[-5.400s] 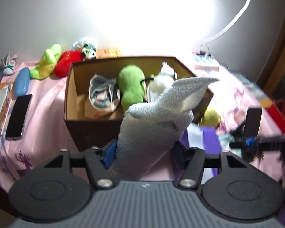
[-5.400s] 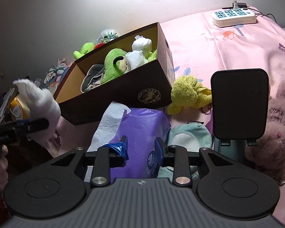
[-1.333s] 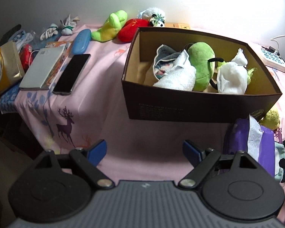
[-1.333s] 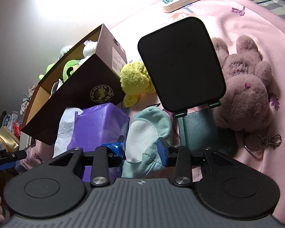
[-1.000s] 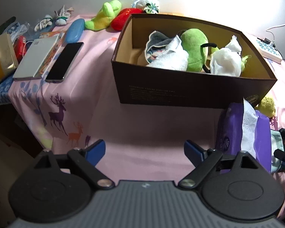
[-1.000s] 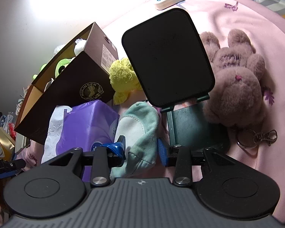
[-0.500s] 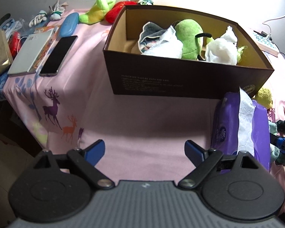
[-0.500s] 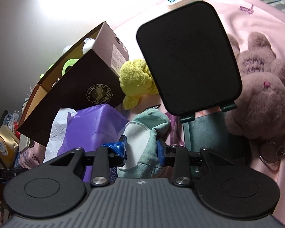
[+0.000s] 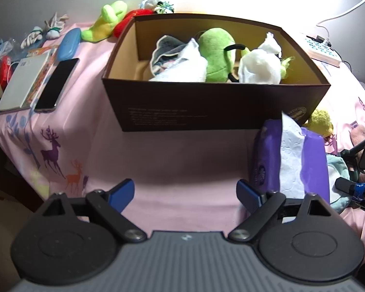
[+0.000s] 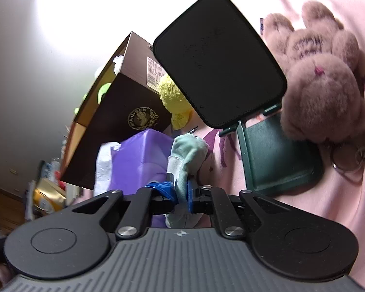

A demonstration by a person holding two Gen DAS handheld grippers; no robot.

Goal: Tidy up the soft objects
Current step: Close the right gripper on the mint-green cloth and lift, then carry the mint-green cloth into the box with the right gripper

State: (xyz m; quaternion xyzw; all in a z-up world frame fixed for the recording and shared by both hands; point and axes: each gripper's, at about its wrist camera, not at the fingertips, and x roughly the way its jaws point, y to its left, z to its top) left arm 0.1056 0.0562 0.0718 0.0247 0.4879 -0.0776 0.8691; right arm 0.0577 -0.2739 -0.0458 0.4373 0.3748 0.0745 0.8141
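Note:
My right gripper [image 10: 181, 194] is shut on a mint-green soft toy [image 10: 187, 155], squeezed thin between the blue pads beside a purple tissue pack [image 10: 138, 160]. In the left wrist view that same toy [image 9: 339, 177] shows at the right edge with the right gripper [image 9: 352, 189] on it. A brown cardboard box [image 9: 206, 107] holds a white towel [image 9: 182, 69], a green plush [image 9: 217, 51], a white cloth bundle [image 9: 260, 67] and a grey fabric piece. My left gripper [image 9: 185, 194] hangs open over the pink cloth in front of the box, with nothing in it.
A black phone stand [image 10: 219, 58] on a green base and a brown plush bear [image 10: 323, 77] sit right of the toy. A yellow plush [image 10: 171, 95] lies by the box corner. Left of the box are a phone [image 9: 57, 82], a book, a blue case and more plush toys [image 9: 104, 24].
My right gripper's jaws have closed onto the mint-green toy and the gripper has rolled, tilting the view. The left gripper stays open and has hardly moved.

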